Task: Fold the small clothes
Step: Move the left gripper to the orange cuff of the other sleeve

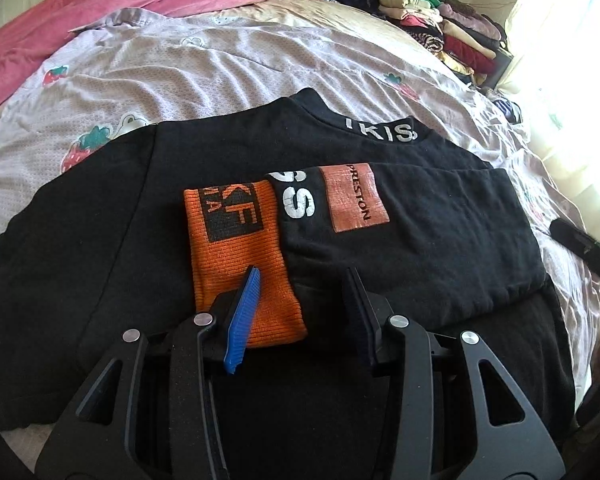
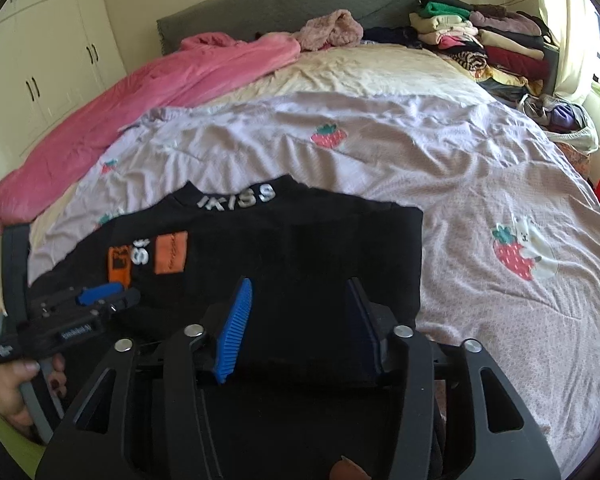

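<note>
Bedroom setup: on the strawberry bedspread (image 2: 480, 168) we've got the black sweatshirt (image 1: 420, 232) with a sleeve folded across, left gripper (image 1: 300, 300) and right gripper (image 2: 300, 312) both half-open holding nothing, so we'd pinch the hem evenly before folding up.

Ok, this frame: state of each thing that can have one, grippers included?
Black top: flat on the bed, sleeve folded across its body.
Orange cuff: lying on the top.
Left gripper: open, over the cuff, holding nothing.
Right gripper: open, over the top, holding nothing.
Clothes pile: folded, stacked.
Pink blanket: rumpled.
</note>
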The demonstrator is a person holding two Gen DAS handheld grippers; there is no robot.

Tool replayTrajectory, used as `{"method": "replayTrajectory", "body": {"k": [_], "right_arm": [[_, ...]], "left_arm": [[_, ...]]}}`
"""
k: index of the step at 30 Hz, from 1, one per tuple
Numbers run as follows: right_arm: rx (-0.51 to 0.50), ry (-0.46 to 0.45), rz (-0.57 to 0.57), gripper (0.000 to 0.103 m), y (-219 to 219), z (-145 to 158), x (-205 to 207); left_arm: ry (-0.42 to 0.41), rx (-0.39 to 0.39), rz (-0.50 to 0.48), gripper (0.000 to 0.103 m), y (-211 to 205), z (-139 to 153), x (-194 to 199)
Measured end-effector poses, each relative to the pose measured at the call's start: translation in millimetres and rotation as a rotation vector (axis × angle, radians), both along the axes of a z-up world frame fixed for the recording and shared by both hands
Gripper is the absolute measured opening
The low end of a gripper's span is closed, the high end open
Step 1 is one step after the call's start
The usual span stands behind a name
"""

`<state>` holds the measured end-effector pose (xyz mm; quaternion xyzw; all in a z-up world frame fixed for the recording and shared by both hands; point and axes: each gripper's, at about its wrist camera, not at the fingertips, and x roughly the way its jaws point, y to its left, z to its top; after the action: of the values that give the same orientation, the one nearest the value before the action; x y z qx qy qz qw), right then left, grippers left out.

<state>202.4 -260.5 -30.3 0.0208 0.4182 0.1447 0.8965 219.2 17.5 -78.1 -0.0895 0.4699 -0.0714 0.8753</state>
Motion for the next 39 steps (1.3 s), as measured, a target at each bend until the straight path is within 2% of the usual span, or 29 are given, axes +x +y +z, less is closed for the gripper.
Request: {"method": "replayTrajectory", "body": {"k": [2,5,7,12,14,17,23,25,28,37,39], "right_arm": [[-0.033,0.048,-0.014,0.05,-3.9,-13.8,4.5],[-0.135,0.151,-0.042,0.05,-7.9,-45.2,11.6],[-0.152,0.152,-0.021,0.05,-6.2,-55.6,11.1],[-0.141,0.129,-0.02,0.051,-7.6,-53.5,4.2],[-0.123,0.125,-0.027,0.052,-10.8,-49.5,1.0],[-0.046,0.107,-0.044,0.062,-17.4,-37.2,-11.1],[0.052,0.066,-0.066,0.073,-20.5,-21.0,-38.7],[0.074,0.06,-0.072,0.08,-20.2,-17.8,-45.2],[0.082,0.053,-0.083,0.09,-18.7,-12.9,-53.6],[0.112,-0.007,-0.078,0.093,-12.1,15.7,-73.6],[0.114,-0.02,-0.077,0.097,-9.0,21.9,-75.6]], "left_arm": [[-0.003,0.003,-0.001,0.035,-0.7,0.7,-0.4],[-0.004,-0.003,0.001,0.035,-0.8,0.5,-0.8],[-0.002,-0.011,0.003,0.035,-0.2,1.1,-0.5],[-0.002,-0.028,0.004,0.035,3.8,4.6,-4.7],[-0.007,-0.033,0.005,0.037,4.9,8.0,-8.4],[-0.021,-0.034,0.013,0.044,7.8,13.4,-15.2],[-0.052,-0.027,0.038,0.055,18.9,29.4,-29.9],[-0.06,-0.023,0.036,0.058,21.3,34.1,-35.6],[-0.069,-0.011,0.04,0.069,23.3,40.0,-43.0],[-0.101,-0.006,0.062,0.09,33.9,58.3,-64.2],[-0.115,-0.006,0.069,0.092,37.2,64.1,-70.1]]}}
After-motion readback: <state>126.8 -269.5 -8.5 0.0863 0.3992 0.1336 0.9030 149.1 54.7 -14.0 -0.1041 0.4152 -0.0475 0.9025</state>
